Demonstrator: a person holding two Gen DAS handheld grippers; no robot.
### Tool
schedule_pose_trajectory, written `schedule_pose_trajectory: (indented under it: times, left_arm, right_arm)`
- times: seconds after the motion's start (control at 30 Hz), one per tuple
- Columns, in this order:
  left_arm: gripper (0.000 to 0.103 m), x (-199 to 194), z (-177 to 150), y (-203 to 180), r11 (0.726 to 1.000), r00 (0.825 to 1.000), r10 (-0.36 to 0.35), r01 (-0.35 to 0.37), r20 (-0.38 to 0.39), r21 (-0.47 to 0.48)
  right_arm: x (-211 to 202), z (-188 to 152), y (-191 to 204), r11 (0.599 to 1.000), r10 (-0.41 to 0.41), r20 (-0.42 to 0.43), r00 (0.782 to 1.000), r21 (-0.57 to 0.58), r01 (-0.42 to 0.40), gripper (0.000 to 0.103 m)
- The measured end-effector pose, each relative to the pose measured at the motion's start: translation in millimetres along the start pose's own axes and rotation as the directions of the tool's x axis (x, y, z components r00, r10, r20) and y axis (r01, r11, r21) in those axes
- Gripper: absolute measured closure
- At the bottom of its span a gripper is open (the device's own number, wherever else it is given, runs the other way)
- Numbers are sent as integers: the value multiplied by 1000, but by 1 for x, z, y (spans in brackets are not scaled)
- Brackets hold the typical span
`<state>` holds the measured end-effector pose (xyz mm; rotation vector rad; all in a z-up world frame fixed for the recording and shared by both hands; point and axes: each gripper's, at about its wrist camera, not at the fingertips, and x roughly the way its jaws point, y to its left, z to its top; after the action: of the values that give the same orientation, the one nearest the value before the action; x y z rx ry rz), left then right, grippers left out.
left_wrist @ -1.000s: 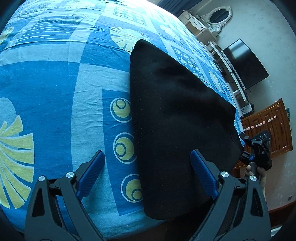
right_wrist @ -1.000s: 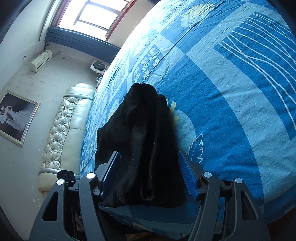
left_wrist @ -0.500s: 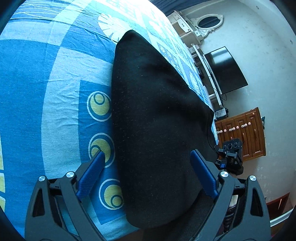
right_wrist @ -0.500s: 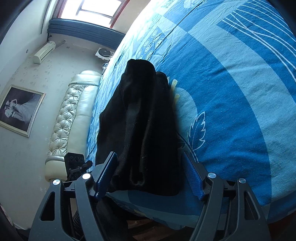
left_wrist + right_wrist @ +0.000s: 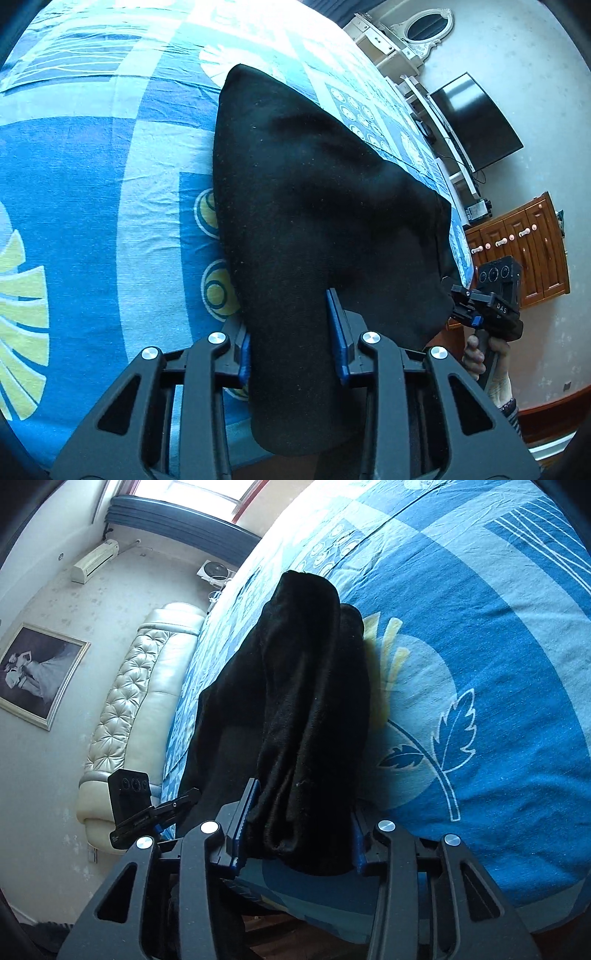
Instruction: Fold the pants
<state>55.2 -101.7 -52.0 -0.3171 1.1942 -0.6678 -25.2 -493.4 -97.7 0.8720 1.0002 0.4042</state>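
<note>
Left wrist view: left gripper is clamping its blue-padded fingers on the near edge of the black pants, cloth bunched tight between the pads. Pants are lying across the bed, on the blue patterned sheet with yellow circles and leaf prints, near end hanging over the bed edge toward the camera. Right gripper is showing at the right, held in the person's hand, nose touching the pants' far corner; fingers hidden by fabric in this view. TV, wooden cabinet and oval mirror are sitting in the background.

Right wrist view: right gripper is squeezing its fingers on a thick folded bundle of the pants, fabric filling the gap between the pads. Pants are stretching away up the bed, layers stacked, edge draping off the near side. Left gripper is visible at the left, beside the pants edge; its fingers cannot be made out here. Cream tufted headboard, framed picture and wall air conditioner are behind.
</note>
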Motion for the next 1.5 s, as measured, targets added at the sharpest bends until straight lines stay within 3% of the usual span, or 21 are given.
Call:
schedule_pose_trajectory:
  times: [0.17, 0.4, 0.57, 0.8, 1.5]
  left_arm:
    - [71, -26, -4, 9, 993, 993, 107, -109, 41, 48]
    - [70, -72, -18, 52, 984, 980, 178, -178, 84, -7]
    - [68, -89, -29, 78, 984, 979, 169, -162, 110, -69]
    - [67, -89, -38, 72, 981, 970, 191, -189, 152, -33]
    - [68, -107, -45, 88, 975, 959, 220, -214, 179, -52]
  right_arm:
    - [28, -4, 17, 999, 29, -49, 998, -21, -30, 61]
    - [79, -13, 52, 995, 61, -142, 988, -70, -71, 61]
    - [97, -22, 59, 993, 71, -170, 983, -77, -85, 61]
    - [95, -26, 56, 995, 78, -154, 985, -56, -87, 61]
    - [111, -26, 75, 991, 92, -161, 983, -77, -105, 61]
